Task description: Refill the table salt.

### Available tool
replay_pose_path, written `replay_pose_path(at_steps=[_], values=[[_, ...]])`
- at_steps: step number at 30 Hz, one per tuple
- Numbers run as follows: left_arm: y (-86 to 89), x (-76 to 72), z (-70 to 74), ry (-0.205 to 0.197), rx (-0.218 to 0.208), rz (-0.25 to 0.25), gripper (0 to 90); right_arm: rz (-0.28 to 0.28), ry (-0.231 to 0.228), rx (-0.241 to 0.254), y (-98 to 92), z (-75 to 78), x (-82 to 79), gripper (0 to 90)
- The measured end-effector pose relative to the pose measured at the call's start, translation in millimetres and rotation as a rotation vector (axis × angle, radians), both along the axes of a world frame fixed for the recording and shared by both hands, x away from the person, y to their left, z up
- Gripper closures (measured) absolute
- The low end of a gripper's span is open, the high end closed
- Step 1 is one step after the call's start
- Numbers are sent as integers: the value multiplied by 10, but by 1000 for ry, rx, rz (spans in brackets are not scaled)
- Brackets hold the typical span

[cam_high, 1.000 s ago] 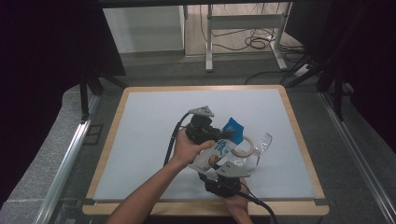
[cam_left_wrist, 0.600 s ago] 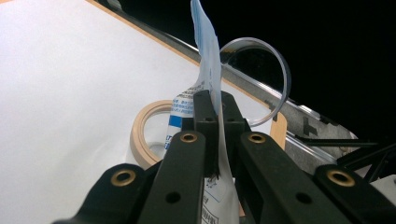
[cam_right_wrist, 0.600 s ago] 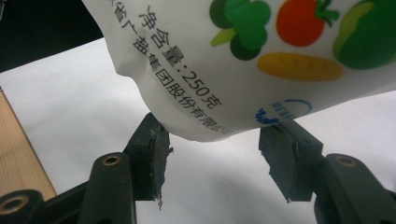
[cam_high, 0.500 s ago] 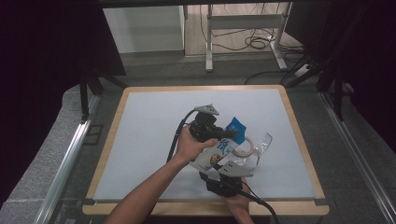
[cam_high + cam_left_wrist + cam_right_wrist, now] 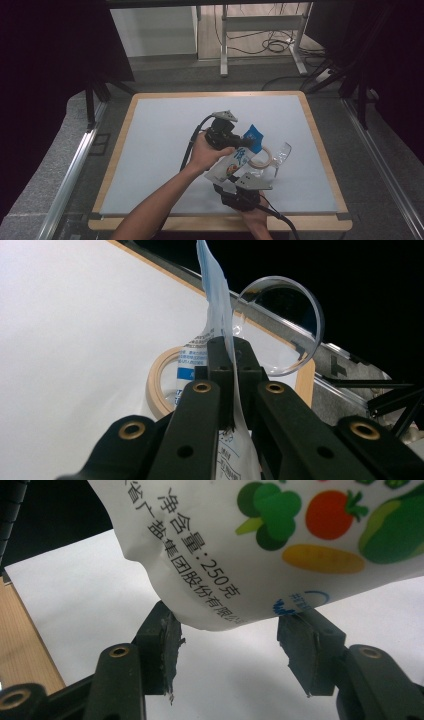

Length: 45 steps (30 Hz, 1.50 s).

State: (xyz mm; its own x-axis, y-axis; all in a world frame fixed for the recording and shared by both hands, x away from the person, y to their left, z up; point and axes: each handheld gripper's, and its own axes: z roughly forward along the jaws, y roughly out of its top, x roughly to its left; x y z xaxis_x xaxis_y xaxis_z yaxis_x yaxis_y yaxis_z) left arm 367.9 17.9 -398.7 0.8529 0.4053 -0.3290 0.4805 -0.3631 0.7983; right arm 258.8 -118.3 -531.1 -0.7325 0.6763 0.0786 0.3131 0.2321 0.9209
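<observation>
Overhead, the white pouch [image 5: 232, 165] hangs tilted between both grippers, its blue top just beside the tape ring [image 5: 261, 158]. Up close, the left gripper [image 5: 232, 360] is clenched on the pouch's seal; keep that firm. Below, the right gripper [image 5: 227, 645] brackets the pouch's bottom, apparently bracing it.
</observation>
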Motion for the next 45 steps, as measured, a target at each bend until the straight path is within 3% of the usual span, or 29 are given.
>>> replay_pose_path(at_steps=[24, 45], values=[[-113, 90, -5, 31, 20, -60, 900, -34, -9, 11, 16, 35, -38, 443], [-147, 163, -5, 56, 51, -81, 900, -63, -17, 18, 65, 67, -62, 456]])
